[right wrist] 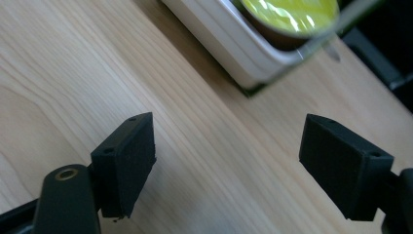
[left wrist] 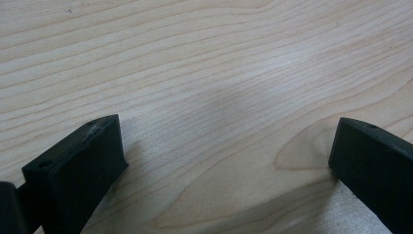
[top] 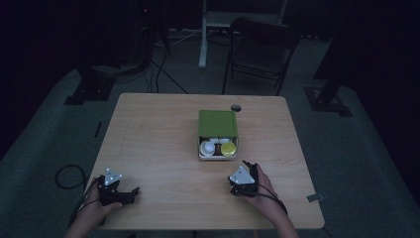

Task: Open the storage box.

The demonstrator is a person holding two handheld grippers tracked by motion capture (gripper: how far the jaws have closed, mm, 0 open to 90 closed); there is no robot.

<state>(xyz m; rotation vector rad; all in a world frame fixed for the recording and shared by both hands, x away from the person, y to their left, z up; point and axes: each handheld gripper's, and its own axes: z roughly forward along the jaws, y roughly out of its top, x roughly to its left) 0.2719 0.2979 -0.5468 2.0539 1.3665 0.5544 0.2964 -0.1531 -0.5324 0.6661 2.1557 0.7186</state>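
The right gripper (top: 242,181), jaws wide and empty, nears the green-lidded box (top: 218,124) of small lidded pots, apparently to reach its yellow-lidded pot (top: 228,149), while the left gripper (top: 130,193) rests wide open, well left of the box.

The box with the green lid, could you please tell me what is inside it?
In the box, a white cup and a yellow-topped cup sit in front. The green lid covers the rest.

My left gripper (top: 118,191) and right gripper (top: 242,181) are black, each topped with a grey three-cornered plate and trailing a black cable. My blocky, matte jaws carry small screw holes.
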